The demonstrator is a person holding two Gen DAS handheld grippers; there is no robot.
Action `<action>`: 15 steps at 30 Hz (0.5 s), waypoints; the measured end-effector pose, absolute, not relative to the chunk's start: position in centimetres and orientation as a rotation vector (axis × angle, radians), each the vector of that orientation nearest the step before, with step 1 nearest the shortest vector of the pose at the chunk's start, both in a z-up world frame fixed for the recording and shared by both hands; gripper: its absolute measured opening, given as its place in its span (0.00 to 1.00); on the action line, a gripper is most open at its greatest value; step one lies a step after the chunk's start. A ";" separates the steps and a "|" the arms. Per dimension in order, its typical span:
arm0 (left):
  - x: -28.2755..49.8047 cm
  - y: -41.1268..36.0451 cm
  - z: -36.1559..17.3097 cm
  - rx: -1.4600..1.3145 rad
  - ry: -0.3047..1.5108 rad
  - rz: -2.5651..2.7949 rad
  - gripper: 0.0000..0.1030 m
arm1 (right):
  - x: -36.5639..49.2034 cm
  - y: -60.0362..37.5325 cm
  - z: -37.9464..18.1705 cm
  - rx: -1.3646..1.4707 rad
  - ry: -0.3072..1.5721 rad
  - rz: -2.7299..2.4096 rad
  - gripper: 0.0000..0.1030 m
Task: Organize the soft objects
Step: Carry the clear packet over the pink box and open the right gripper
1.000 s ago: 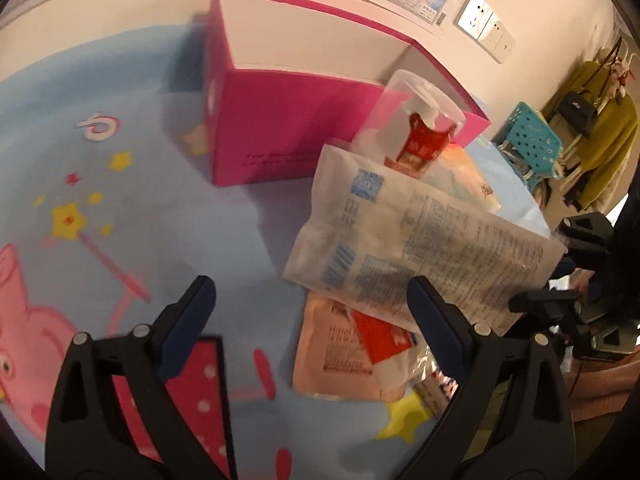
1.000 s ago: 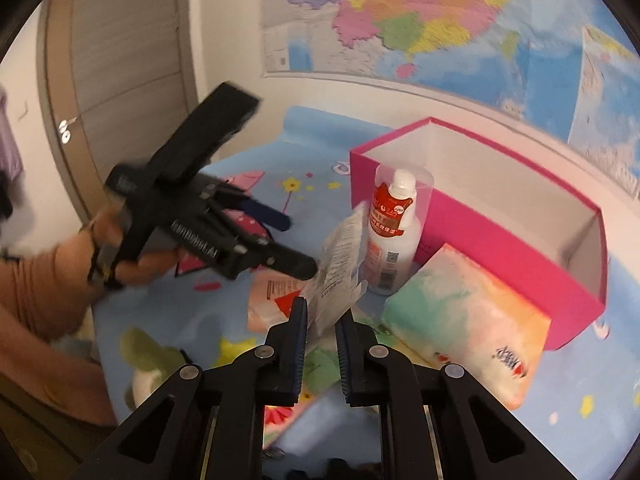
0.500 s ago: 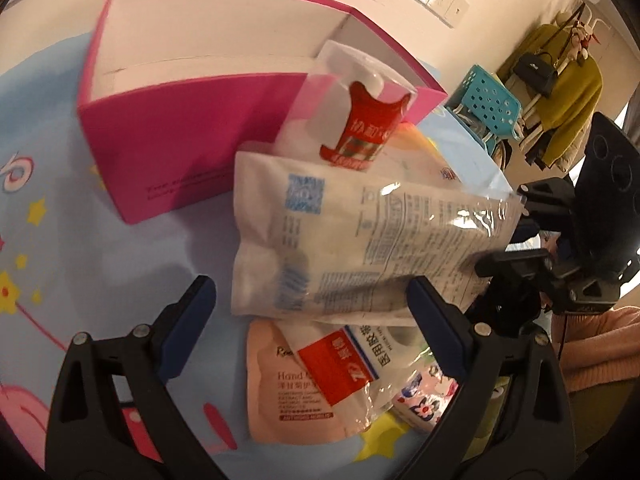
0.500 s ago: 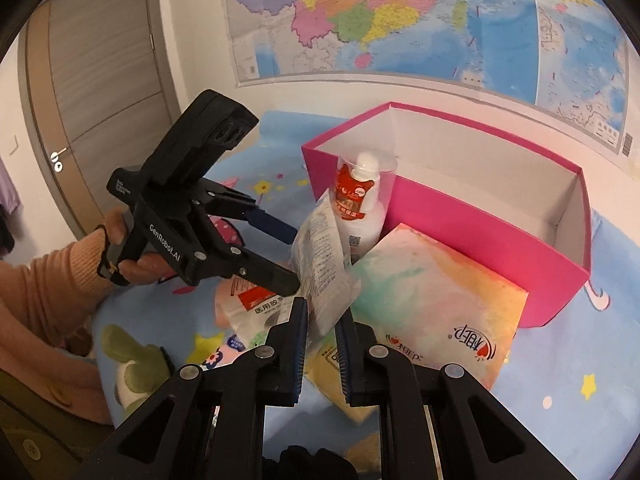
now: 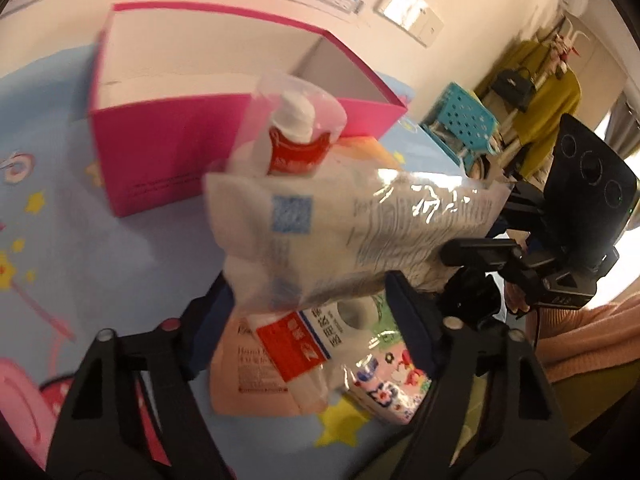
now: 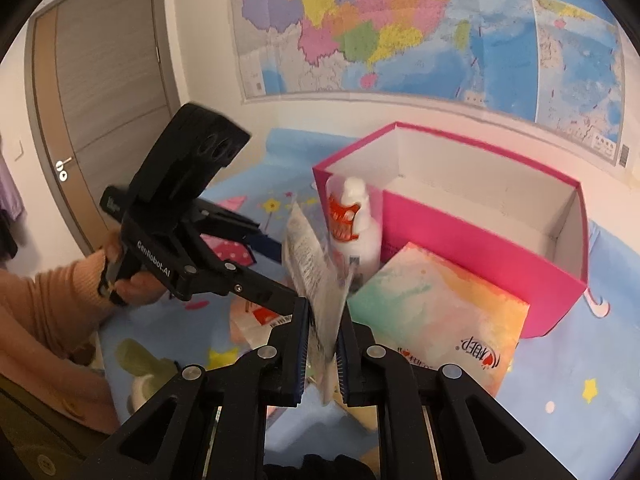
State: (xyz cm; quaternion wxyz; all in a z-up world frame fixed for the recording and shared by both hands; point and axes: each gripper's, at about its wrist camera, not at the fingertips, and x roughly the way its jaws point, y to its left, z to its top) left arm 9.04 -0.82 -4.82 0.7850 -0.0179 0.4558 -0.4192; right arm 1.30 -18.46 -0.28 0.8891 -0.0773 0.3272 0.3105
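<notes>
My right gripper [image 6: 322, 344] is shut on a clear plastic bag of white pads [image 6: 314, 276] and holds it in the air. In the left wrist view the same bag [image 5: 340, 236] hangs between my left fingers, and the right gripper [image 5: 476, 256] shows at its right end. My left gripper [image 5: 308, 320] is open, its fingers on either side of the bag. The open pink box [image 6: 472, 208] [image 5: 168, 152] stands behind. A white bottle with a red label [image 6: 352, 224] [image 5: 296, 140] stands in front of it. A pastel tissue pack [image 6: 436, 312] lies beside the box.
Below the bag lie a pink pouch [image 5: 244, 380], a clear pack with a red label [image 5: 296, 344] and a small patterned pack [image 5: 384, 388] on the blue cartoon mat [image 5: 72, 240]. A green plush toy [image 6: 140, 364] lies at the mat's left edge. A wall map [image 6: 400, 28] hangs behind.
My right gripper has lifted the bag higher and toward the box. My left gripper has moved in so the bag now sits between its open fingers.
</notes>
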 end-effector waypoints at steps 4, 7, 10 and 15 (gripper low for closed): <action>7.4 0.1 -1.3 -0.027 0.902 -0.818 0.62 | 1.2 -18.6 1.9 -0.130 0.657 0.676 0.11; 7.1 0.8 2.2 -0.027 0.832 -0.777 0.59 | 1.4 -18.5 4.5 -0.113 0.612 0.697 0.10; 7.8 0.9 5.4 -0.007 0.763 -0.748 0.59 | 2.6 -18.4 7.1 -0.094 0.563 0.721 0.10; 10.9 -0.5 7.7 0.019 0.755 -0.694 0.59 | 6.1 -18.4 10.0 -0.077 0.505 0.732 0.10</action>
